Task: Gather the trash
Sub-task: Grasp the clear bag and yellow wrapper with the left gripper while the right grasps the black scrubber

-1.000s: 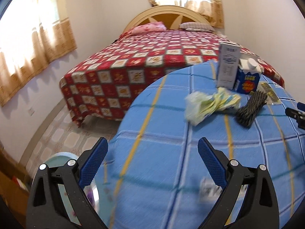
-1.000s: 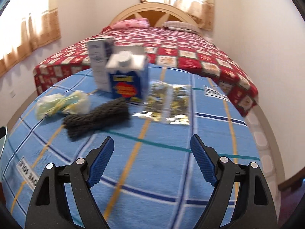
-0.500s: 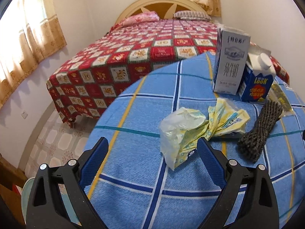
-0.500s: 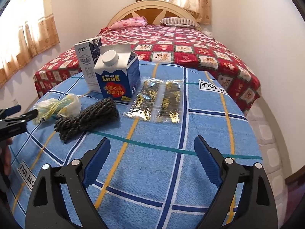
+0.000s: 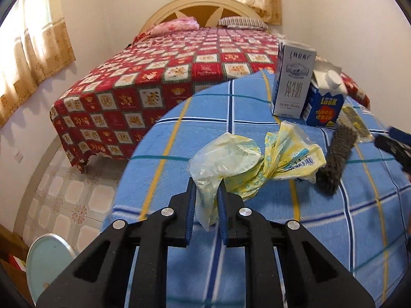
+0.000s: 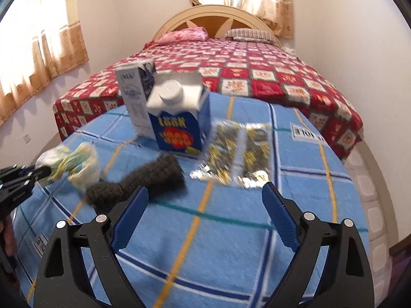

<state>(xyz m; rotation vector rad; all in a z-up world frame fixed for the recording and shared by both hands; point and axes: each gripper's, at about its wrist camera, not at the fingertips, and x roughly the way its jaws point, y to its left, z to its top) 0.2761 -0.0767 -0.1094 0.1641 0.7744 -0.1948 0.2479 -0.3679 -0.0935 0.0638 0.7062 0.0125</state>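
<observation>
Fingers of the left gripper (image 5: 207, 192) are pinched together on the near end of a crumpled plastic wrapper (image 5: 254, 161), thin film, part clear and part pale yellow with small blue print and a barcode patch. The wrapper's far end fans out over the table (image 5: 179, 143), which wears a blue plaid cloth crossed with yellow, white and teal lines; it lies in the left half of the round top, toward the near edge. In the right wrist view the same gripper enters from the left edge with the wrapper (image 6: 74, 164) bunched at its tips.

The right gripper (image 6: 205, 205) is spread wide, its ribbed blue pads holding nothing, above the near middle of the table. Just ahead of its left finger lies a dark grey bundle of cord (image 6: 138, 182), coarse and woven, a stubby roll in shape. Beyond it stands a squat blue carton (image 6: 177, 128) with a white gable top and round white cap, and just behind that a taller white and grey milk carton (image 6: 136, 95), both of printed card, toward the table's far edge. To the right of the blue carton lies a flat foil packet (image 6: 236, 154), shiny silver with gold and dark print, blurred. A bed (image 6: 257, 71) with a red patchwork quilt stands past the far edge.
</observation>
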